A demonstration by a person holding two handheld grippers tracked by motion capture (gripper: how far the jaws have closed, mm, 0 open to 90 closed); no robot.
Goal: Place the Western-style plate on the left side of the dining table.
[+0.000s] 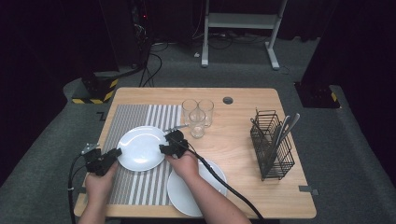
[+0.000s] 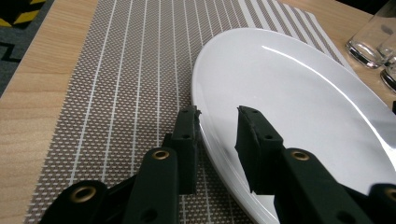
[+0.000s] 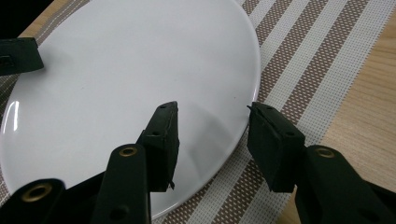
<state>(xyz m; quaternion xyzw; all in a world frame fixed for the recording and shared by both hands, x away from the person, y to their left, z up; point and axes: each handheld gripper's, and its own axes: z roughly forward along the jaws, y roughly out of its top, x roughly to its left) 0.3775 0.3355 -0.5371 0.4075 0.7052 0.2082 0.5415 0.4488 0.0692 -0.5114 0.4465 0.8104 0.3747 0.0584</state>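
Observation:
A white plate [image 1: 140, 148] lies on a brown-and-white striped placemat [image 1: 135, 116]. My left gripper [image 1: 114, 153] is at the plate's left rim and my right gripper [image 1: 164, 148] at its right rim. In the left gripper view the plate [image 2: 289, 93] has its rim running between the jaws of my left gripper [image 2: 219, 114], which stand apart, one over the mat, one over the plate. In the right gripper view my right gripper [image 3: 213, 107] straddles the rim of the plate [image 3: 116, 70] the same way, with a wide gap and no pad pressing.
A second white plate [image 1: 180, 193] lies near the front edge, partly under the right forearm. Three glasses [image 1: 198, 114] stand behind the placemat, with a utensil [image 1: 176, 127] lying beside them. A black wire basket [image 1: 273, 144] with cutlery stands at the right.

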